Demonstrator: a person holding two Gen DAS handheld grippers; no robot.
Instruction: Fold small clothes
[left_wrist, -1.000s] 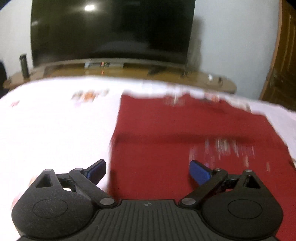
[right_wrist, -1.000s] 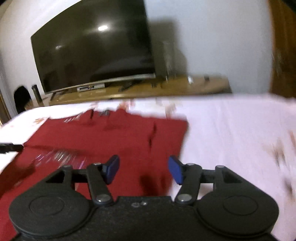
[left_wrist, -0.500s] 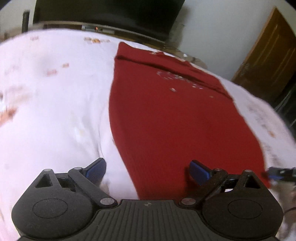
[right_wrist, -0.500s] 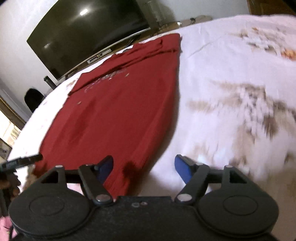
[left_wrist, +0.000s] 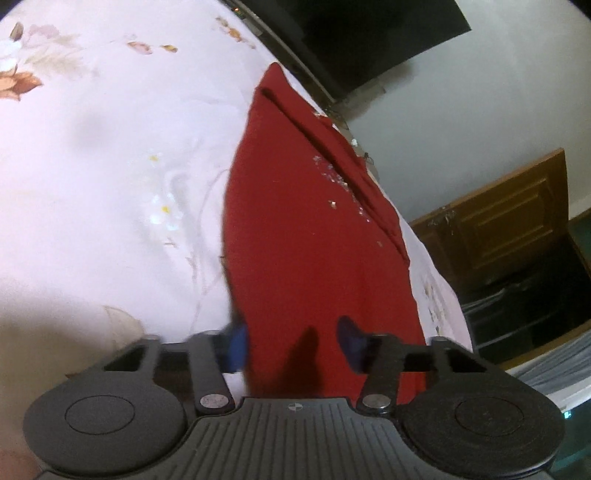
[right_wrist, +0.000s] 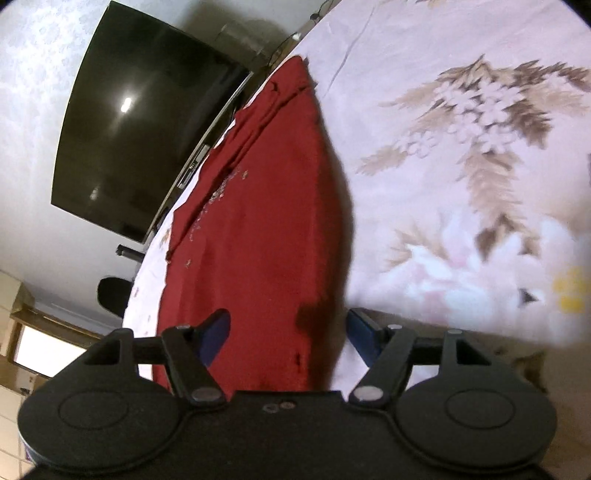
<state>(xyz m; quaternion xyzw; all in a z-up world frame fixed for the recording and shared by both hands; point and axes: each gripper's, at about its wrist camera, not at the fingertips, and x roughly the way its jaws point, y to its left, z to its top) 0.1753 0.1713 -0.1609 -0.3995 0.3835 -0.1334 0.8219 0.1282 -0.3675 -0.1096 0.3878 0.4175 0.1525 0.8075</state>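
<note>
The bed (left_wrist: 92, 155), covered in a pale floral sheet, carries the red garment (left_wrist: 306, 229), laid flat. Its long axis runs from the near hem, at both claws, away toward the television (right_wrist: 140, 140) beyond the bed's far edge; the folded collar end points that way. The left claw (left_wrist: 293, 349) straddles the hem's left corner, jaws closing with cloth between them, pads not yet pressing. The right claw (right_wrist: 288, 334) straddles the hem's right corner, jaws likewise closing around the cloth, not clamped. A wooden cabinet (left_wrist: 509, 221) stands beside the bed
</note>
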